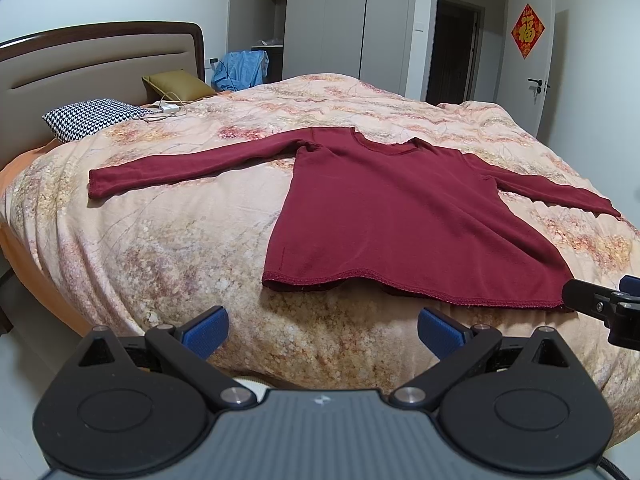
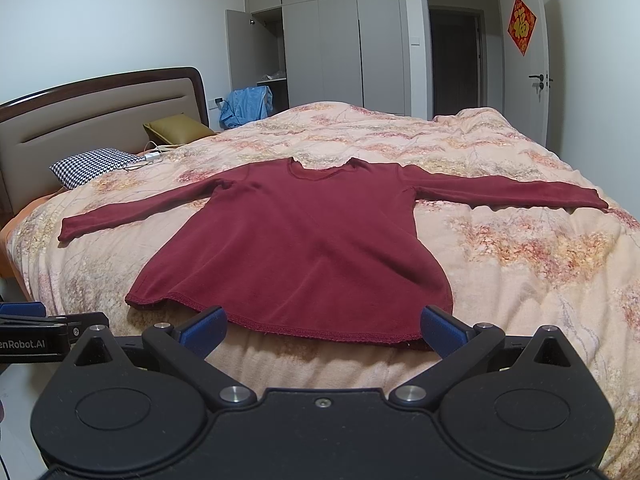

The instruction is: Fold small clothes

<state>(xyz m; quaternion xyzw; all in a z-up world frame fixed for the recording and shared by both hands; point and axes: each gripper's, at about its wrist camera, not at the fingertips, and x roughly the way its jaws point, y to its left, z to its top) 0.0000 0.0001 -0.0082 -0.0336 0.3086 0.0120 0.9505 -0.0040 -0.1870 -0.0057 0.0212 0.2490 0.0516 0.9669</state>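
Observation:
A dark red long-sleeved top [image 1: 400, 216] [image 2: 296, 248] lies flat on the bed, both sleeves spread out sideways and its hem toward me. My left gripper [image 1: 322, 334] is open, its blue pads held short of the hem and left of the top's middle. My right gripper [image 2: 322, 332] is open too, its pads just at the hem with nothing between them. The right gripper's tip shows at the right edge of the left wrist view [image 1: 600, 304], beside the hem's right corner. The left gripper's side shows at the left edge of the right wrist view [image 2: 48, 332].
A peach floral quilt [image 1: 160, 240] [image 2: 520, 264] covers the bed. A houndstooth pillow [image 1: 92, 118], an olive pillow [image 1: 178, 84] and a white charger with cable [image 1: 168, 110] lie by the headboard. Blue cloth [image 1: 240, 70] hangs beyond; wardrobe and doors stand behind.

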